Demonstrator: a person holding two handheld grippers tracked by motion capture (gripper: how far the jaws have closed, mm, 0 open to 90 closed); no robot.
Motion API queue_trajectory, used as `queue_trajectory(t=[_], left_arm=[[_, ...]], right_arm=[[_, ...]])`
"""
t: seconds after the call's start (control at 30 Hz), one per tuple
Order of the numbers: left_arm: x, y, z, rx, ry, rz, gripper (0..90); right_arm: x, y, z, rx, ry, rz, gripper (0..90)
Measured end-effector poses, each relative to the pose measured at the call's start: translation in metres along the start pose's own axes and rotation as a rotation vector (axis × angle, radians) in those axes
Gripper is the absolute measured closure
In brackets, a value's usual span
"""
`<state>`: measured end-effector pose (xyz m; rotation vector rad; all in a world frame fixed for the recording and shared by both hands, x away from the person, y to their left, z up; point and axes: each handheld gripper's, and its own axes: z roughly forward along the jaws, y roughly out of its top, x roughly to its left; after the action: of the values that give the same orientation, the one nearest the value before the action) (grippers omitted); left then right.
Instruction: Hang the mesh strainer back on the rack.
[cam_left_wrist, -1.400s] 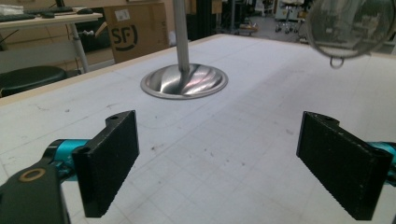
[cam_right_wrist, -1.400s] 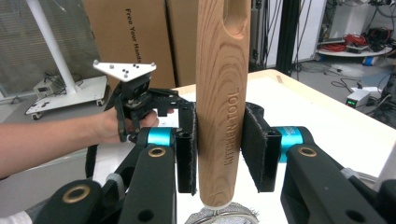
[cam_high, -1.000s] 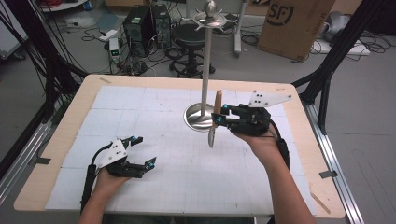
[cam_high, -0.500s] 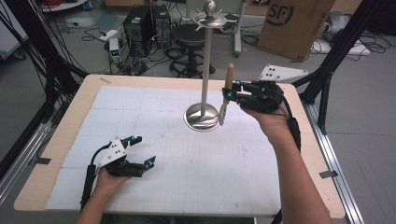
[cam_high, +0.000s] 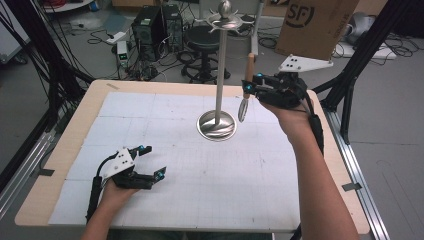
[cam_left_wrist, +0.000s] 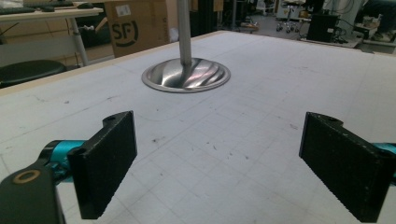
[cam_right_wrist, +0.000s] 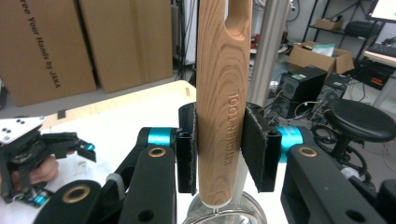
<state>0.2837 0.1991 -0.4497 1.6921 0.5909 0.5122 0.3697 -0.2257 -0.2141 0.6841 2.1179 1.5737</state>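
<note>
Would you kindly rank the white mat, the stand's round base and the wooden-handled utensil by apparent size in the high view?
1. white mat, by far the largest.
2. wooden-handled utensil, held upright in the right gripper; raised toward the camera, so unsure.
3. stand's round base, wider but shorter; nearly a tie.

Wooden handle of utensil cut off by top edge in right gripper view; its metal head hidden below jaws. Stand pole cut off above base in left gripper view.
</note>
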Motion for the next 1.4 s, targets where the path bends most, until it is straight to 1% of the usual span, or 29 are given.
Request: queue_trajectory(t=[0.17, 0.33, 0.4, 0.57, 0.67, 0.83, 0.87, 0.97, 1.0, 1.1, 1.2, 1.23, 1.3, 1.4], left_arm=[[0.000, 0.000, 0.000, 0.001, -0.002, -0.004, 11.8], [0.000, 0.000, 0.000, -0.001, -0.004, -0.002, 11.8], [0.000, 0.000, 0.000, -0.002, -0.005, 0.002, 11.8], [0.000, 0.000, -0.001, -0.008, -0.006, 0.002, 11.8], [0.000, 0.000, -0.001, -0.009, -0.005, 0.003, 11.8], [0.001, -0.001, -0.001, -0.014, -0.007, -0.005, 11.8], [0.001, -0.001, -0.001, -0.016, -0.009, -0.005, 11.8], [0.001, -0.001, -0.001, -0.017, -0.007, -0.008, 11.8], [0.001, -0.001, -0.001, -0.016, -0.009, -0.007, 11.8], [0.001, -0.001, -0.001, -0.018, -0.012, -0.006, 11.8], [0.001, -0.001, -0.002, -0.021, -0.013, -0.005, 11.8], [0.001, -0.001, -0.002, -0.022, -0.011, -0.005, 11.8], [0.001, -0.001, -0.002, -0.023, -0.012, -0.007, 11.8], [0.001, -0.001, -0.002, -0.022, -0.014, -0.009, 11.8]], right_arm=[[-0.003, 0.010, 0.001, -0.001, -0.011, -0.005, 67.9], [-0.007, 0.022, 0.002, -0.007, -0.051, -0.009, 67.9], [-0.008, 0.026, 0.003, -0.012, -0.063, 0.004, 67.9], [-0.013, 0.036, 0.006, -0.011, -0.080, 0.001, 67.9], [-0.019, 0.040, 0.007, -0.009, -0.093, 0.010, 67.9], [-0.036, 0.043, 0.007, 0.005, -0.120, 0.031, 67.9], [-0.039, 0.043, 0.008, 0.011, -0.129, 0.034, 67.9], [-0.048, 0.045, 0.013, 0.032, -0.134, 0.029, 67.9], [-0.051, 0.045, 0.014, 0.041, -0.138, 0.037, 67.9], [-0.059, 0.047, 0.020, 0.055, -0.150, 0.035, 67.9], [-0.064, 0.049, 0.025, 0.062, -0.161, 0.045, 67.9], [-0.066, 0.049, 0.027, 0.061, -0.163, 0.042, 67.9], [-0.068, 0.051, 0.030, 0.072, -0.161, 0.052, 67.9], [-0.070, 0.053, 0.034, 0.074, -0.159, 0.044, 68.0]])
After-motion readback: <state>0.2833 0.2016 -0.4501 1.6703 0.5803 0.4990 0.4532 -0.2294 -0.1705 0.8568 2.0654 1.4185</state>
